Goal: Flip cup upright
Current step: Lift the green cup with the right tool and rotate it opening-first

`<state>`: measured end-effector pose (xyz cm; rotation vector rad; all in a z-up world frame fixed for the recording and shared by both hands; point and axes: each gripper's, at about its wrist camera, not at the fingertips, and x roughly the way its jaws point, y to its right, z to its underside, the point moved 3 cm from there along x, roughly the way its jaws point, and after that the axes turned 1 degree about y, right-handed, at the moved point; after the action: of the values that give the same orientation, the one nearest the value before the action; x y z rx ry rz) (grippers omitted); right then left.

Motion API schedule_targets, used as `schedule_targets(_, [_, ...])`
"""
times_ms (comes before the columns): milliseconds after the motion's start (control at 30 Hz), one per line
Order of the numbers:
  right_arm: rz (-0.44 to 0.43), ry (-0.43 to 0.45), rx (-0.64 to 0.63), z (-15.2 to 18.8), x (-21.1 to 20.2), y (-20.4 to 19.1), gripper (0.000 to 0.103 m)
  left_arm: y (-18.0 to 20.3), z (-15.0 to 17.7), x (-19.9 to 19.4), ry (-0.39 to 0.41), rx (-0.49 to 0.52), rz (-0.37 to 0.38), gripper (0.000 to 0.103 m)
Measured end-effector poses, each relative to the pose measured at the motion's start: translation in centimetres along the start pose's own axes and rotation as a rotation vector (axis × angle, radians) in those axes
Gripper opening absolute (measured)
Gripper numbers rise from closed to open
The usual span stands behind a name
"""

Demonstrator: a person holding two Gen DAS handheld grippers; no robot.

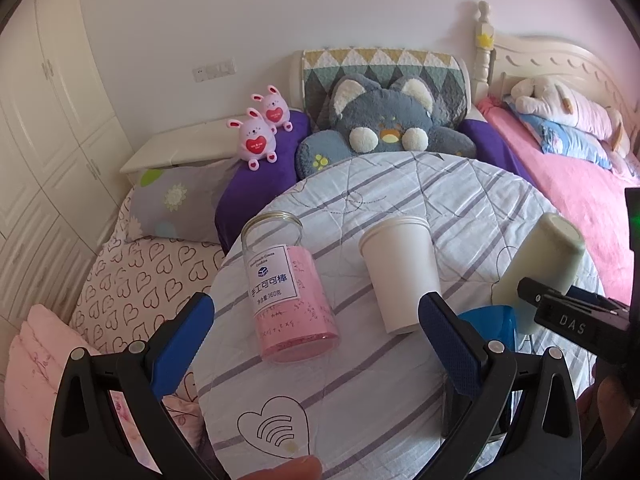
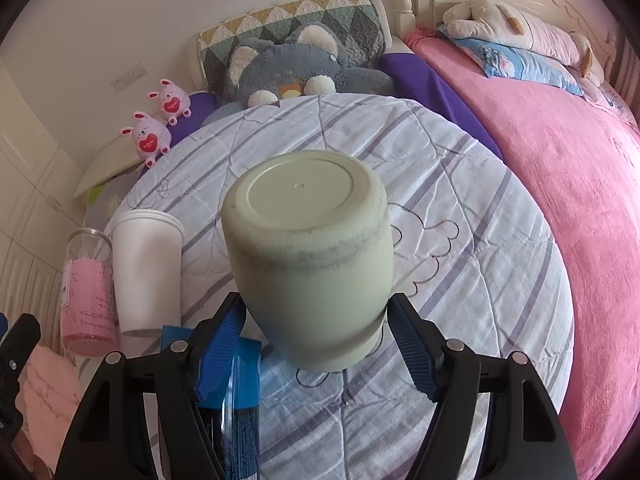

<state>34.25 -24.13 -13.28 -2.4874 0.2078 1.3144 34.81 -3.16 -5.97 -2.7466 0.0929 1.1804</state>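
Surface [image 2: 460, 216]: round, quilt-covered, I see its near edge cut off under both claws.
Cup [image 2: 312, 256]: pale green, base up, tilted; its rim blurs between my right claw [image 2: 316, 332] pads, clamped on it.
Left claw [image 1: 316, 324]: spread, holding nothing; jar [image 1: 288, 288] and paper cup [image 1: 400, 276] ahead.
Blue packet [image 2: 236, 400]: partly hidden behind right claw's left finger.

Soft even daylight, faint shadows; fisheye edges bent, dark corners; nearest surfaces blurred.

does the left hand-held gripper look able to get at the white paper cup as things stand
Probably yes: the left hand-held gripper is open, and the white paper cup stands just ahead of its right finger, with only the glass jar close beside it.
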Motion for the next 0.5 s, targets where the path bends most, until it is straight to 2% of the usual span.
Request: schedule_targets(500, [0.044,0.019,-0.022,-2.1,1.9,-0.7,0.079,-0.9,0.1,1.7,-0.021,-0.002,-0.018,0.103])
